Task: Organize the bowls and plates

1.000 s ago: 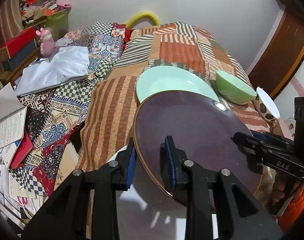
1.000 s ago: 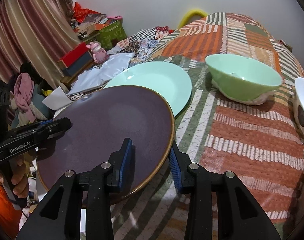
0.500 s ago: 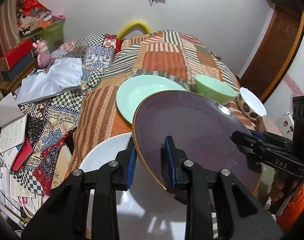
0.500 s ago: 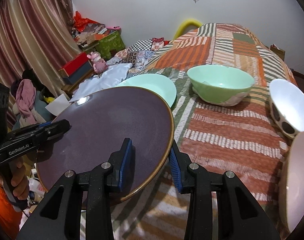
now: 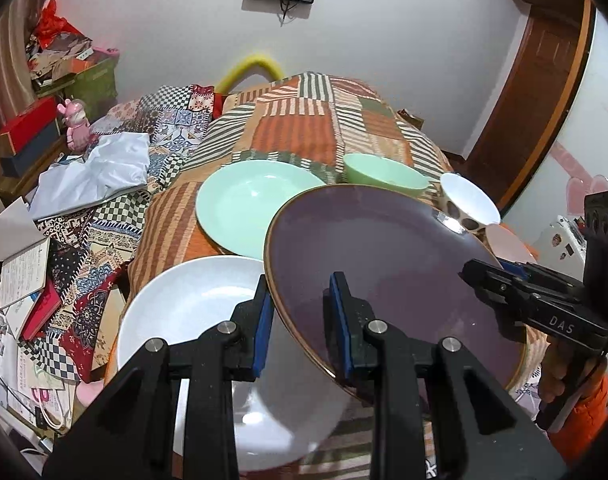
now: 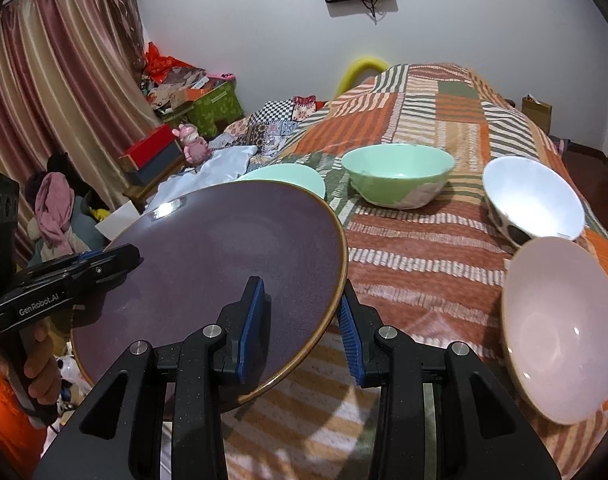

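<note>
A large purple plate point(image 5: 383, 264) with a gold rim is held in the air above the patchwork-covered table by both grippers. My left gripper point(image 5: 300, 328) is shut on its left rim. My right gripper point(image 6: 300, 328) is shut on its right rim point(image 6: 208, 272); it also shows in the left wrist view point(image 5: 487, 276). Below lie a white plate point(image 5: 192, 312) and a mint-green plate point(image 5: 248, 204). A mint-green bowl point(image 6: 397, 174), a white spotted bowl point(image 6: 533, 200) and a pink bowl point(image 6: 563, 332) sit to the right.
The table cover point(image 6: 423, 92) is striped orange and green patchwork. At the left are a pile of cloth point(image 5: 100, 164), books point(image 5: 20, 268), a pink toy point(image 5: 76, 124) and boxes point(image 5: 28, 136). A wooden door point(image 5: 535, 92) stands at the right.
Both grippers have lifted the purple plate higher and pulled back from the table. The white plate beneath it and the bowls at the right have come into view.
</note>
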